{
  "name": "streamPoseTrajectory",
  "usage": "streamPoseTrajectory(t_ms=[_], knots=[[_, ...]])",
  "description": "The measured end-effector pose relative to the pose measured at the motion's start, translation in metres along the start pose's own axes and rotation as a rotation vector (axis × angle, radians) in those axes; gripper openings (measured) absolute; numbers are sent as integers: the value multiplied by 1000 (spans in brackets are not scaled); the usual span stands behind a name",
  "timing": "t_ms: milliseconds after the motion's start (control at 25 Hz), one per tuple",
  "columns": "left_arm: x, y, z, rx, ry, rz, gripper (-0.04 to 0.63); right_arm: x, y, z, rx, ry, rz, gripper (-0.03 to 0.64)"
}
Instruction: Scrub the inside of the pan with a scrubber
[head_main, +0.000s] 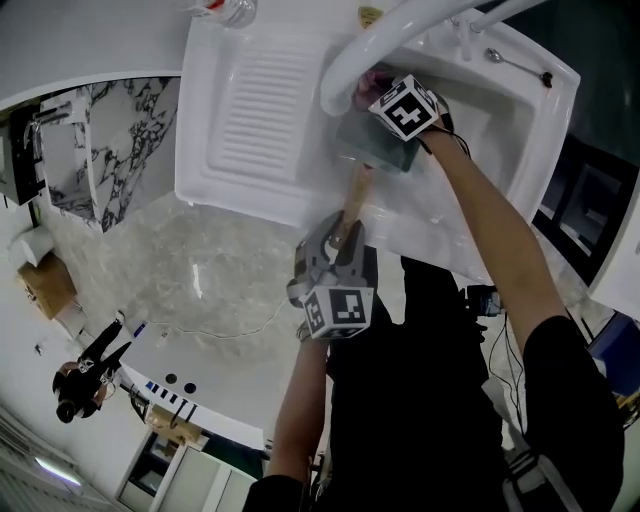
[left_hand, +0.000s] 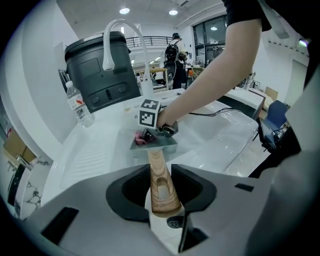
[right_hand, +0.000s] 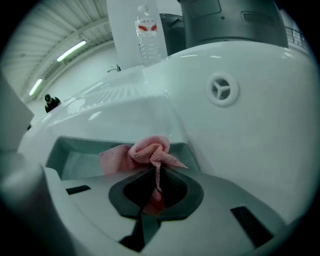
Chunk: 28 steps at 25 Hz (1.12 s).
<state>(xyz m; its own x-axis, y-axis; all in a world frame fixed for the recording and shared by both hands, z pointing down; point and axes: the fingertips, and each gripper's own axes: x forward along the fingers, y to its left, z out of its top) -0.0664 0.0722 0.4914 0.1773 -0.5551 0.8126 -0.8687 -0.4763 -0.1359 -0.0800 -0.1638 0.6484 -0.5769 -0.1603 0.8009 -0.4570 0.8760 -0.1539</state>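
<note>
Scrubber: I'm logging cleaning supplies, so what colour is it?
The scrubber is pink, a meshy cloth; it shows best in the right gripper view.

Handle (left_hand: 161, 186) of grained wood; pan (left_hand: 167, 146) matt grey metal; scrubber (right_hand: 148, 151) a mesh cloth; sink (head_main: 205, 150) smooth, glossy.

- The white faucet (head_main: 370, 45) arches low over the basin (head_main: 500, 110), barring the drop onto the pan's (head_main: 372, 148) far side.
- The right gripper (right_hand: 156, 186), with a pink scrubber (right_hand: 147, 150) in its fingers, fills the pan's inside.
- The pan's wooden handle (left_hand: 162, 200), clamped by the left gripper (left_hand: 161, 180), crosses the basin's front rim.
- The ribbed drainboard (head_main: 255, 100) lies open, with a water bottle (left_hand: 79, 106) standing at its back edge.
</note>
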Motion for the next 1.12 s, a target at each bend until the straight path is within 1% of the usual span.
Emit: streamPoseTrajectory(t_ms=[80, 160, 400, 440, 560, 640, 680, 760, 1000, 1120], knots=[[1, -1, -1, 0, -2, 0, 150, -7, 17, -1, 15, -22, 80, 37], [2, -3, -3, 9, 0, 1, 150, -14, 36, 0, -1, -32, 151, 37], [1, -2, -3, 0, 6, 2, 150, -37, 96, 2, -103, -48, 338, 38], [1, -2, -3, -1, 8, 1, 150, -40, 105, 2, -140, -50, 369, 37], [2, -3, -4, 1, 21, -1, 150, -49, 120, -4, -308, -48, 464, 37], [2, -3, -5, -5, 25, -3, 150, -52, 120, -10, -377, -31, 506, 37], [2, -3, -5, -10, 23, -3, 150, -52, 117, -12, -397, -23, 504, 38], [2, -2, -4, -14, 20, -1, 150, -49, 105, -12, -415, -18, 444, 38], [2, -2, -4, -17, 18, -4, 150, -23, 46, -8, -392, -29, 119, 37], [2, -2, -4, -22, 14, -3, 150, -15, 27, -7, -424, 1, 11, 37]])
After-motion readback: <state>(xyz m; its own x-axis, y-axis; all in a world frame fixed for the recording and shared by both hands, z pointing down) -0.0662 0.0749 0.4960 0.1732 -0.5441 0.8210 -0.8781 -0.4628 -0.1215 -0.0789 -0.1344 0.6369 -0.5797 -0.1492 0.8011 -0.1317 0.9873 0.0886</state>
